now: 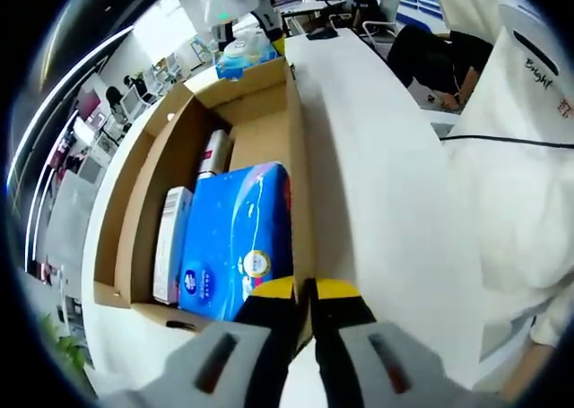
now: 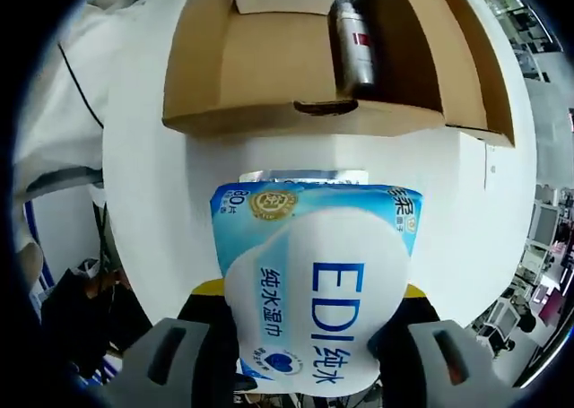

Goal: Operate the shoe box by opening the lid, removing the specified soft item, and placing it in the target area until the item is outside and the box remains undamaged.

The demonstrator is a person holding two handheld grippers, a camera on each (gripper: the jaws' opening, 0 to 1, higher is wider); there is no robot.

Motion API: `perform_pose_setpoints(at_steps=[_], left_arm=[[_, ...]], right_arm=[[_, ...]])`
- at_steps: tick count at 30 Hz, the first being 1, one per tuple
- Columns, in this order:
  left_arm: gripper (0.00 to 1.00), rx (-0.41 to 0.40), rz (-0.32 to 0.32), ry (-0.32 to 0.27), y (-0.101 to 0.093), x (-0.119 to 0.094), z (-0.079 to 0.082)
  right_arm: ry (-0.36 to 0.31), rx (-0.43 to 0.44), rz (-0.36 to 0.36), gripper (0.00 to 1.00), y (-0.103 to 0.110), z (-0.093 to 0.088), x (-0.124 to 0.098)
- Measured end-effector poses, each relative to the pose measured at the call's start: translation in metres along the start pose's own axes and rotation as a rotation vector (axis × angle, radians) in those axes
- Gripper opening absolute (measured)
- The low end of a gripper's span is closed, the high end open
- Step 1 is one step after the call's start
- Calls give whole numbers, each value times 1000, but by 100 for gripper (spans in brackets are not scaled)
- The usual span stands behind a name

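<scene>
The open cardboard shoe box (image 1: 143, 148) lies on the white table (image 1: 377, 175). Inside are a blue tissue pack (image 1: 238, 238), a narrow white carton (image 1: 172, 238) and a silver spray bottle (image 1: 213, 152). My left gripper (image 1: 305, 293) is shut on the near end of the box's right wall. My right gripper (image 2: 312, 291) is shut on a soft light-blue and white wet-wipe pack (image 2: 314, 291), held over the table just outside the box's end wall (image 2: 269, 117). That pack (image 1: 240, 56) also shows beyond the box's far end in the left gripper view. The bottle (image 2: 352, 40) lies inside.
A person in white clothes (image 1: 520, 157) stands close along the table's right side. Bare table top runs between the box and that person. Office desks and chairs lie beyond the table.
</scene>
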State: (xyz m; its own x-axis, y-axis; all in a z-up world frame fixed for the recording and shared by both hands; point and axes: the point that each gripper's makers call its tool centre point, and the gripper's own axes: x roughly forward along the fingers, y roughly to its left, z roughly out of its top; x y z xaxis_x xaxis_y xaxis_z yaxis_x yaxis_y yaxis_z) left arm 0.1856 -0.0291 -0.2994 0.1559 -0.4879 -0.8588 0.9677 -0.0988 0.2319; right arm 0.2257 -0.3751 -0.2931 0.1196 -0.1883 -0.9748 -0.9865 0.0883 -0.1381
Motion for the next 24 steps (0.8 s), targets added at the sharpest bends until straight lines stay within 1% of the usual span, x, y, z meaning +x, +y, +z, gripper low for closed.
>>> perform_pose_setpoints(at_steps=[4,8,10,12,13,16,18,19,20,24], left_arm=[[5,-2,-3,0,0,0,0],[5,-1,-2,1,0,0,0],[5,-1,-1,0,0,0,0],[5,7,4,-2,0,0,0],[5,6,5,-2,0,0,0],[5,6,2,1,0,0,-1],[5,7,0,-2,0,0,-1],[5,8,-1,-3,0,0,-1],[5,10,-1,-4,0,0,-1],[5,11,0,-6,1,0,-1]], right_arm=[[-10,6,8,61,0,2,2],[2,-10,-3,61,-2,2,6],[8,22,9,61,0,0,12],[-2,19,14,61,0,-2,16],[-11,37,24,61,2,-2,19],[-18,27,38,61,4,-2,24],[-43,33,47,61,4,1,25],[-41,53,49,61,8,3,25],[-42,35,46,61,10,5,25],[-19,23,52,61,9,6,26]])
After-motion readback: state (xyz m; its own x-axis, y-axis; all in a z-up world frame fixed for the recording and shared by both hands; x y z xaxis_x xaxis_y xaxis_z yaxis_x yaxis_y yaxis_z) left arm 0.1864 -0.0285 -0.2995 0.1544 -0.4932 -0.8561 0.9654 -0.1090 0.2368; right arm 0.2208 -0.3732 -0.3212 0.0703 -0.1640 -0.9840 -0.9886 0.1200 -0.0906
